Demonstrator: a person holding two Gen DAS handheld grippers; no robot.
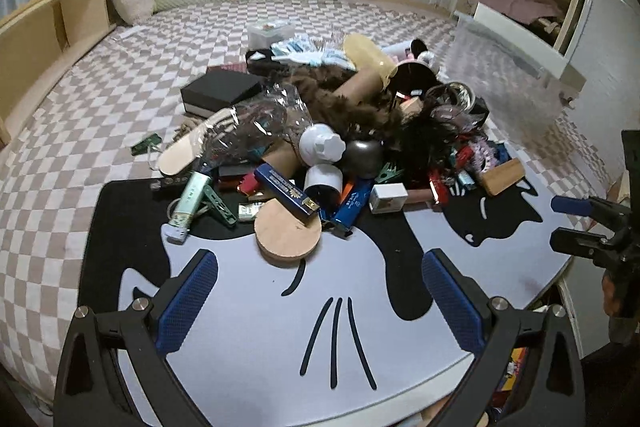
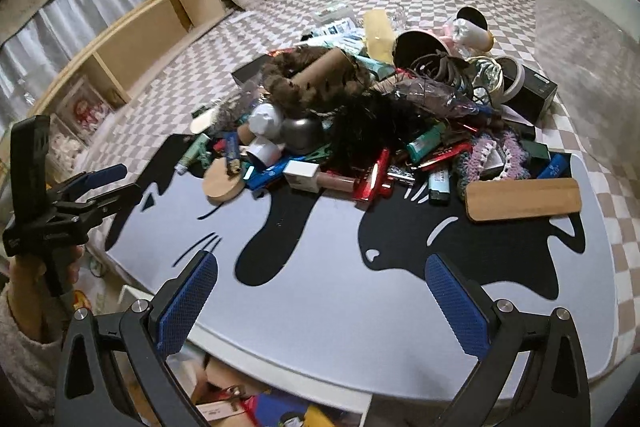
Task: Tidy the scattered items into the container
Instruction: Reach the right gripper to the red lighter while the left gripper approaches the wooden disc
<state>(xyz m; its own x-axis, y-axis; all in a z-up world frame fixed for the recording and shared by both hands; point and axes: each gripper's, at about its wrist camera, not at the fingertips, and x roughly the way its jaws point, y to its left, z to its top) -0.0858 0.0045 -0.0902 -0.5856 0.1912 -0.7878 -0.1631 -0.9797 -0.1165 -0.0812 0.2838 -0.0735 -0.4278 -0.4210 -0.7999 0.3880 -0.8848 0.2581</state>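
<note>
While both grippers, left [image 1: 320, 301] and right [image 2: 322, 301], gape empty, the disc [image 1: 288, 235] lies just ahead of the left.

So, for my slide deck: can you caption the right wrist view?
Open right gripper hovering over a cat-print mat, facing a heap of clutter on a checked bed.

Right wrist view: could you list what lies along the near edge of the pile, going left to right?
Round wooden lid → white box → red case → teal lighter → flat wooden board.
</note>
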